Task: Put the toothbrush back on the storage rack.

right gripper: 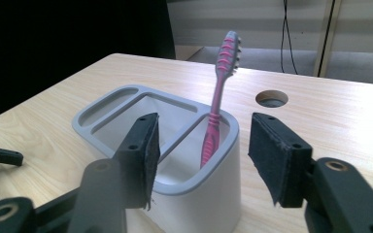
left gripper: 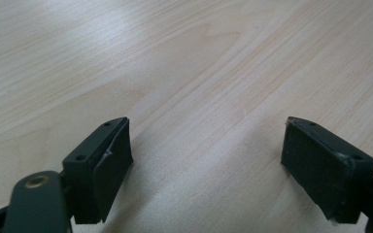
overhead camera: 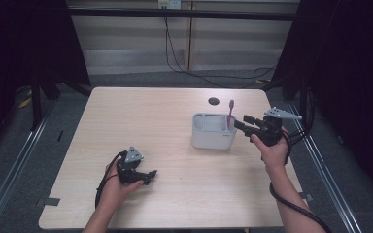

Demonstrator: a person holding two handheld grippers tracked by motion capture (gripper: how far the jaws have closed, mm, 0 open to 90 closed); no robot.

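Observation:
A white toothbrush holder [overhead camera: 212, 132] with several compartments stands right of the table's middle. A pink toothbrush [overhead camera: 230, 112] leans upright in its right end, head up. My right gripper [overhead camera: 242, 122] hovers just right of the holder, open and pointing left at it. In the right gripper view the toothbrush [right gripper: 221, 92] stands beyond the open right gripper [right gripper: 204, 121], untouched, in the holder [right gripper: 107, 104]. My left gripper [overhead camera: 149, 176] rests low over the table at front left. It is open [left gripper: 206, 126] above bare wood with nothing between its pads.
A round cable hole [overhead camera: 213, 101] lies in the wooden table [overhead camera: 165, 116] just behind the holder. Black cables [overhead camera: 194, 73] run over the floor behind the table. Dark curtains close in both sides. The left gripper [right gripper: 0, 155] shows far off in the right gripper view.

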